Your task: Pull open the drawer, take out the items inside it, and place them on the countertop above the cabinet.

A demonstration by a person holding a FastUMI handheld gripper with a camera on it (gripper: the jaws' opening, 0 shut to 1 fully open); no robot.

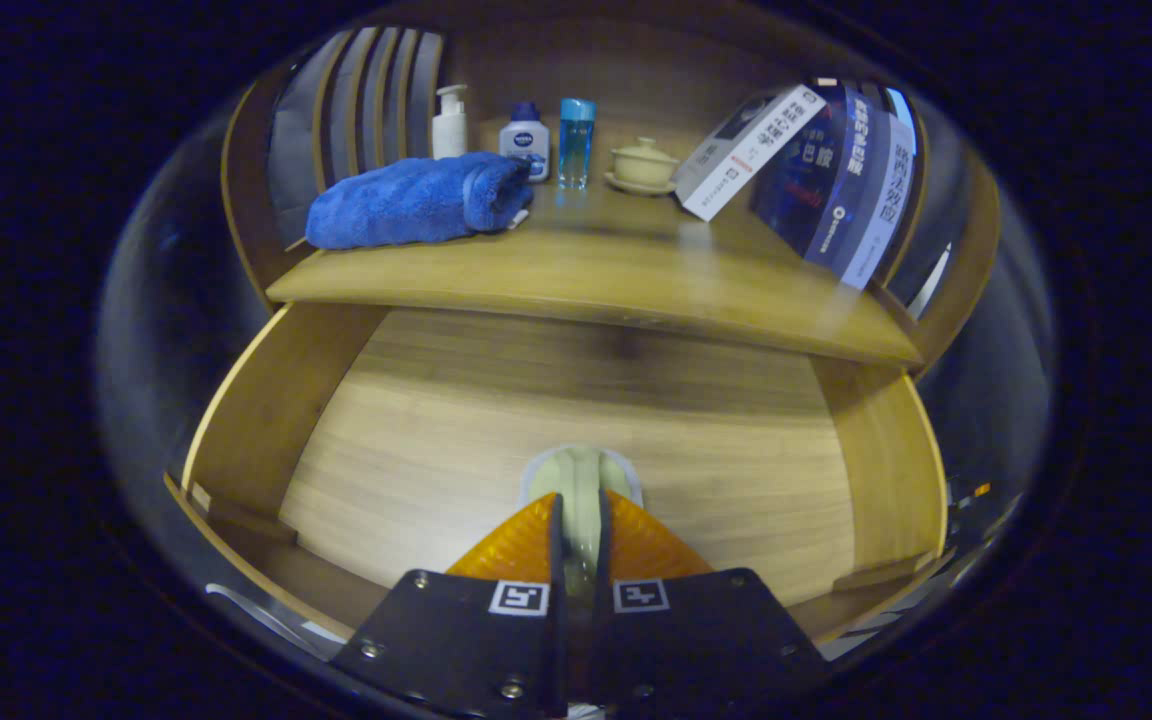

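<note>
Both fingers of my gripper (578, 510) press on a small pale cream-green plastic object (578, 480), held above the open light wooden drawer (266, 400). Beyond it, on the brown wooden countertop (586, 270), sit a folded blue towel (416, 200), a white pump bottle (449, 122), a clear blue tumbler (576, 140) and a lidded beige ceramic cup (643, 165).

Single fisheye view riding on hand-held gripper (577, 520), looking forward and down along fingers at bottom centre. Close above open drawer (576, 400) floor mid-frame; worktop (586, 270) across upper frame, farther off, seen slightly from above.
</note>
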